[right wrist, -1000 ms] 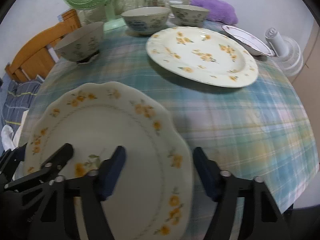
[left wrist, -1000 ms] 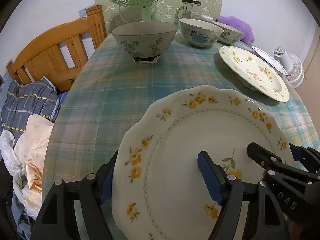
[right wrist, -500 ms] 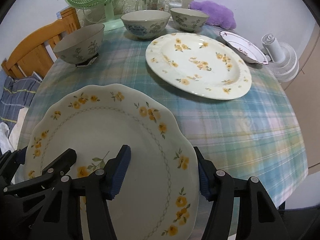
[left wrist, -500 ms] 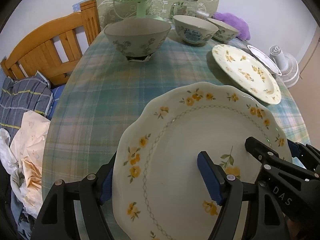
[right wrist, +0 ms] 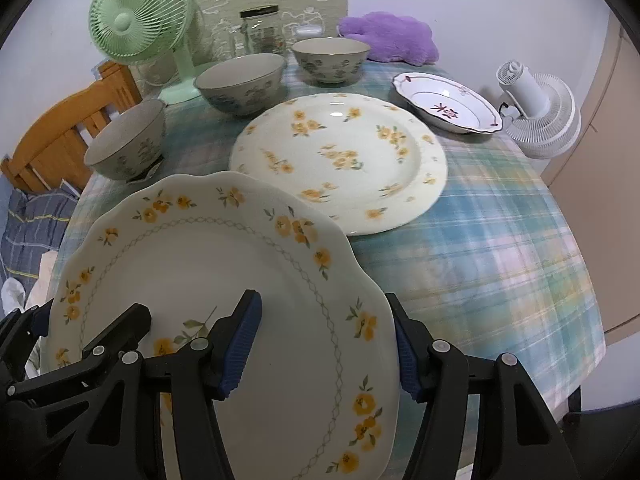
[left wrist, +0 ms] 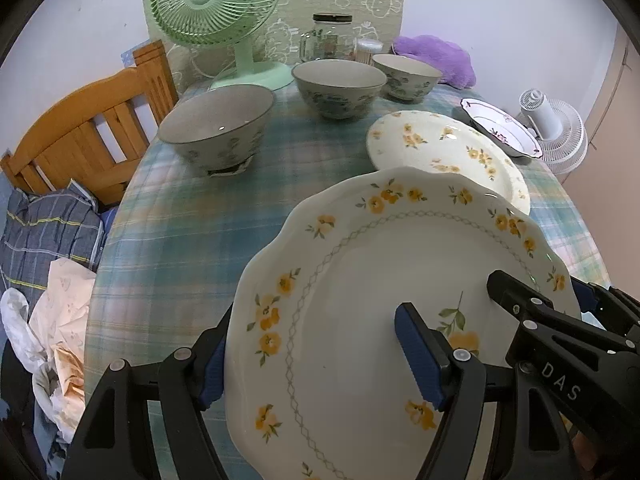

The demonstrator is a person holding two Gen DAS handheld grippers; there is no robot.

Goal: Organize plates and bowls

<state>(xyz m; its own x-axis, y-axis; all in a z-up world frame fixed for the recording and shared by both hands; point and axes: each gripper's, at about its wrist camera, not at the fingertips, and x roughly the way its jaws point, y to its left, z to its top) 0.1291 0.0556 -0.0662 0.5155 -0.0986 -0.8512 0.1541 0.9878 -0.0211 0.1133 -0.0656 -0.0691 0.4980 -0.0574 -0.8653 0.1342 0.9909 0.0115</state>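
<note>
Three floral bowls (left wrist: 218,126) (left wrist: 338,88) (left wrist: 406,76) sit empty on the plaid tablecloth (right wrist: 480,248), the round yellow-flowered plate (right wrist: 340,160) bare too. Scalloped plate (left wrist: 380,320) is up off the table, tipped, far rim overlapping the round plate. Left gripper (left wrist: 316,354) clamps its left rim, right gripper (right wrist: 326,344) its right rim, jaws about half open

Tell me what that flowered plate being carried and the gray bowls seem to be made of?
The scalloped plate looks like glazed ceramic, perhaps porcelain: a smooth cream surface with printed yellow flowers. The nearest bowl also looks like glazed ceramic: a bright highlight shows inside it, and its rim is dark. It could be stoneware; the pictures cannot settle it.
</note>
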